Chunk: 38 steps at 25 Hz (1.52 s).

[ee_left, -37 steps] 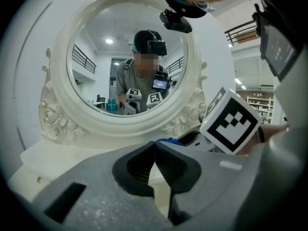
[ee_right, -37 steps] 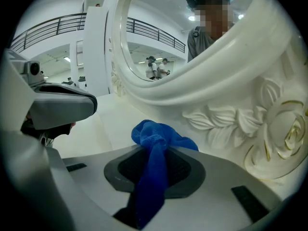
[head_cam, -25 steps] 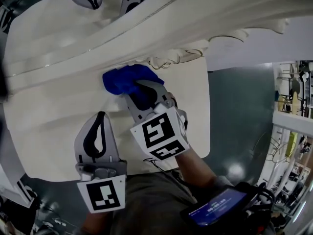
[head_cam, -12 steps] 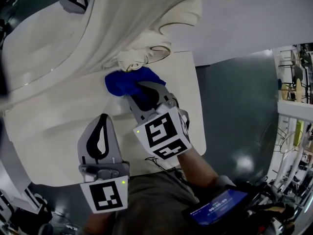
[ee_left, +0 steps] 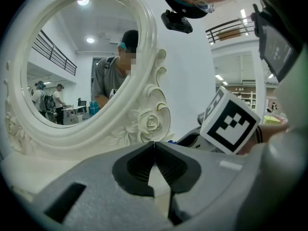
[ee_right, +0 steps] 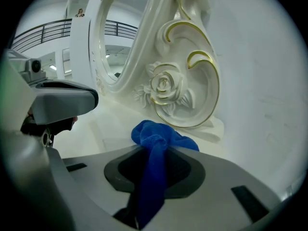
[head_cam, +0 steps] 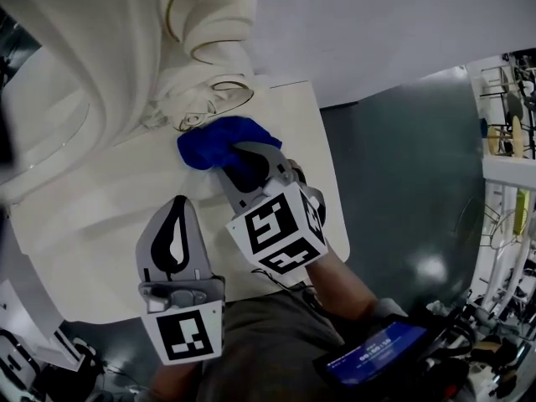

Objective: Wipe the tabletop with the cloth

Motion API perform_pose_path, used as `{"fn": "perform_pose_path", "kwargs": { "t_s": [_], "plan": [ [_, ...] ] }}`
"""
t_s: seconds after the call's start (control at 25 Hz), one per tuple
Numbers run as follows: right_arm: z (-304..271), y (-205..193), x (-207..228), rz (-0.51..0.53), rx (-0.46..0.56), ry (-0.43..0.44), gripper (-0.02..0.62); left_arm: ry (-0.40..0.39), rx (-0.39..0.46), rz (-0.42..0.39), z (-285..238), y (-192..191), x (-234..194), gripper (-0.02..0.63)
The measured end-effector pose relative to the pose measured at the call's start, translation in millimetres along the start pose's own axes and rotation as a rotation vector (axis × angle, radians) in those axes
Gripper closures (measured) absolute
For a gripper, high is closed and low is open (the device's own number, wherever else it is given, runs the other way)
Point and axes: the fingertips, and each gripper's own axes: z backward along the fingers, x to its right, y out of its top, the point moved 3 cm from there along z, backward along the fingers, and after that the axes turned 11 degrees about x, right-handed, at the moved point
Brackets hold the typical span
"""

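A bunched blue cloth lies on the cream tabletop right at the foot of an ornate white mirror frame. My right gripper is shut on the cloth, which hangs bunched between its jaws, a fold away from the frame's carved rose. To the left of it and nearer the front edge, my left gripper hovers over the table, shut with nothing in it.
The mirror frame stands along the back of the table and takes up most of its far side. The table's right edge drops to a dark green floor. A white wall lies behind.
The view has swung, so the mirror frame appears further up and left. Both grippers and the cloth keep nearly the same places on the table.
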Motion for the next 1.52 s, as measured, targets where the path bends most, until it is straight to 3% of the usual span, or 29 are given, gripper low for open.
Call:
{"fn": "perform_pose_path", "kwargs": {
  "t_s": [0.52,1.04,1.28,1.52],
  "plan": [
    [53.0,-31.4,46.9,-0.050,0.009,-0.108,0.500,-0.089,-0.004,-0.030,-13.4,3.7,58.9,0.589],
    [158.9,-75.3,111.6,-0.114,-0.013,-0.362,0.500,-0.247,0.015,-0.083,-23.5,9.8,139.7,0.589],
    [178.6,-91.8,116.2,-0.118,-0.035,-0.357,0.500,-0.241,-0.003,-0.081,-19.8,15.1,163.8,0.589],
    [145.9,-129.4,98.3,-0.140,-0.106,-0.277,0.500,-0.221,-0.047,-0.044,-17.9,-15.8,154.6,0.589]
  ]
}}
